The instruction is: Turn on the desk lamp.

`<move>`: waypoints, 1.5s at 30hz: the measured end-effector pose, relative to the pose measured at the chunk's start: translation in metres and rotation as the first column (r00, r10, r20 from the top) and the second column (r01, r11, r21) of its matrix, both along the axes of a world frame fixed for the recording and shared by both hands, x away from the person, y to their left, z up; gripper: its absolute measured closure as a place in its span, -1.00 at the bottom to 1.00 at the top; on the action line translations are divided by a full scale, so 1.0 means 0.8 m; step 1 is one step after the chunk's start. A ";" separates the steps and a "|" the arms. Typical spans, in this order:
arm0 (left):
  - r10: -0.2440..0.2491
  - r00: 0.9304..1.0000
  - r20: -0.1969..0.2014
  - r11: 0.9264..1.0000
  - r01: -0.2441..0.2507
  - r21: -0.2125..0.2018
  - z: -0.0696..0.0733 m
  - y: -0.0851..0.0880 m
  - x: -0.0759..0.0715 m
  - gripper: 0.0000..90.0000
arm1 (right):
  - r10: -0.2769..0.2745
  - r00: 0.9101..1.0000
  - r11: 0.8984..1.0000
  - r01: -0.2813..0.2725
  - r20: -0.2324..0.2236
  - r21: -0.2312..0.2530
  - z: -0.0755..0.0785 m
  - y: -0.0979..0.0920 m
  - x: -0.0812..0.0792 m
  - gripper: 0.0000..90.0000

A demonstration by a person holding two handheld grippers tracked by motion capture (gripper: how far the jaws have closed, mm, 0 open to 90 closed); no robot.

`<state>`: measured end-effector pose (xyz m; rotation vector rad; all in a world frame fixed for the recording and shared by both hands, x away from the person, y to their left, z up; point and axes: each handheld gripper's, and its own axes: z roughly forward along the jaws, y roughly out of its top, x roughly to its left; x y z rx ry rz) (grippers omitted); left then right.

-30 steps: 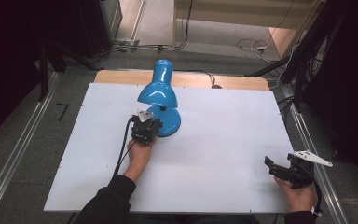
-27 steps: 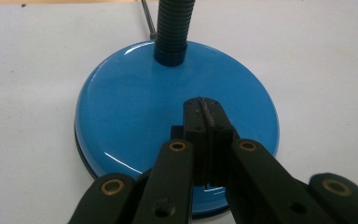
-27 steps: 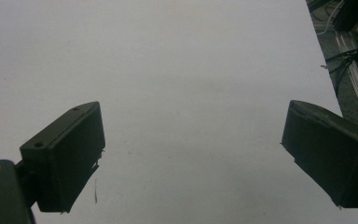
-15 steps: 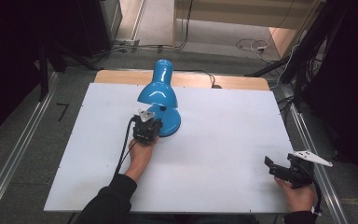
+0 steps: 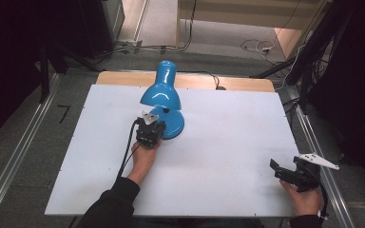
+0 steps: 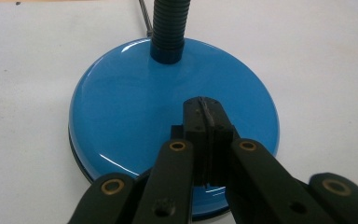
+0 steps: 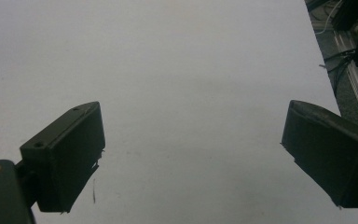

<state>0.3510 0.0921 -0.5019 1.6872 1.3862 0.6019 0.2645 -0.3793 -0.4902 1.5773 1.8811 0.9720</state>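
A blue desk lamp stands at the back middle of the white table, its shade tipped over a round blue base. My left gripper is shut, jaws pressed together with nothing between them. Their tips rest over the near part of the base, in front of the ribbed black neck; whether they touch the base I cannot tell. My right gripper sits at the table's front right corner. Its jaws stand wide open over bare white surface, holding nothing.
A wooden strip runs along the table's back edge, where the lamp's black cord leads off. Metal rails flank the table on both sides. Cables lie on the floor behind.
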 end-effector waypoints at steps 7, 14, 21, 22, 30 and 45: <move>0.002 1.000 0.001 1.000 -0.002 0.005 0.000 -0.001 -0.001 1.00 | 0.000 1.000 1.000 0.000 0.000 0.000 0.000 0.000 0.000 -0.91; 0.005 1.000 0.003 1.000 -0.005 0.011 0.000 -0.002 -0.001 1.00 | -0.001 1.000 1.000 0.001 -0.002 -0.003 0.000 0.000 0.000 -0.91; 0.006 1.000 0.007 1.000 -0.007 0.018 -0.001 -0.002 -0.002 1.00 | -0.002 1.000 1.000 0.002 -0.002 -0.003 0.000 0.000 0.000 -0.91; 0.006 1.000 0.006 1.000 -0.006 0.019 -0.001 -0.002 -0.002 1.00 | -0.002 1.000 1.000 0.002 -0.002 -0.003 0.000 0.000 0.000 -0.91; -0.009 1.000 -0.014 0.998 0.009 0.057 0.002 -0.009 -0.008 1.00 | -0.003 1.000 1.000 0.003 -0.001 -0.003 0.000 0.000 -0.001 -0.91; 0.002 1.000 -0.003 1.000 -0.002 -0.010 0.011 0.001 -0.013 0.98 | -0.006 1.000 1.000 0.006 -0.002 0.004 -0.001 -0.003 0.000 -0.91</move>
